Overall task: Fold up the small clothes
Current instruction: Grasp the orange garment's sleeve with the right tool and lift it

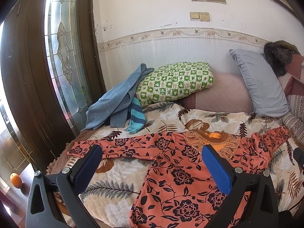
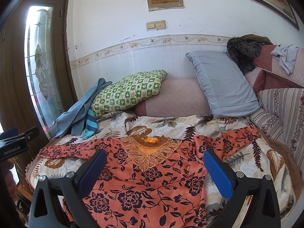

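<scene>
An orange top with dark flowers (image 1: 176, 172) (image 2: 144, 180) lies spread flat on the leaf-patterned blanket (image 1: 117, 188) (image 2: 171, 121), both sleeves stretched out, its embroidered neckline (image 2: 150, 150) toward the pillows. My left gripper (image 1: 152, 152) hovers open above the top's left side, with nothing between its blue pads. My right gripper (image 2: 154, 156) hangs open over the chest of the top, also empty. The left gripper's body (image 2: 13, 142) shows at the left edge of the right wrist view.
A blue cloth (image 1: 117, 98) and a striped sleeve (image 1: 135, 114) lie heaped at the back left beside a green checked pillow (image 1: 174, 81). A grey pillow (image 1: 262, 83) leans at the back right. A wooden door with glass (image 1: 62, 53) stands left; an orange fruit (image 1: 16, 179) sits on the floor.
</scene>
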Demonstrator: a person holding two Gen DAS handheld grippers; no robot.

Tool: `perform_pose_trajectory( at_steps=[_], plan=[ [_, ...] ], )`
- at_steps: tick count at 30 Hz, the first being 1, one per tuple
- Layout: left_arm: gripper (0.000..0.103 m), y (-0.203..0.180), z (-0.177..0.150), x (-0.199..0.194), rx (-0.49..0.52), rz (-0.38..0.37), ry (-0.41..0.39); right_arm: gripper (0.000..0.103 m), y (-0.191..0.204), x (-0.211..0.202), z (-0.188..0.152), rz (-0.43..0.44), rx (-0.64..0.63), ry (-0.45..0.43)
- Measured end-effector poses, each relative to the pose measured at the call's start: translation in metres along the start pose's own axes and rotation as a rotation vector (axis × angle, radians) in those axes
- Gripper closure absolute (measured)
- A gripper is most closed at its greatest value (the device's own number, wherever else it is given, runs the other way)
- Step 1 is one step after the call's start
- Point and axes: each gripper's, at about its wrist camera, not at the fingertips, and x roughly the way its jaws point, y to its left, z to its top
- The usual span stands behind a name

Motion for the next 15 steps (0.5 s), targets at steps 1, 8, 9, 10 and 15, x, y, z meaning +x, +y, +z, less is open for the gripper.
perform_pose_trajectory(
  at_steps=[1,8,9,10,15],
  plan=[
    [0.000,-0.004,-0.001,0.010,0.001,-0.009,0.015,0.000,-0.004,0.005,0.000,-0.012,0.005,0.005],
    [0.000,-0.037,-0.016,0.087,-0.001,-0.043,0.109,0.000,-0.040,0.058,0.000,-0.102,0.039,0.069],
    [0.000,-0.043,-0.018,0.099,0.001,-0.041,0.123,0.000,-0.049,0.068,0.001,-0.116,0.052,0.077],
    [0.000,-0.050,-0.020,0.112,0.006,-0.038,0.132,0.000,-0.057,0.076,0.002,-0.131,0.066,0.083],
    [0.000,-0.086,-0.041,0.166,0.066,-0.048,0.170,0.000,-0.120,0.121,0.005,-0.205,0.171,0.135]
  ],
)
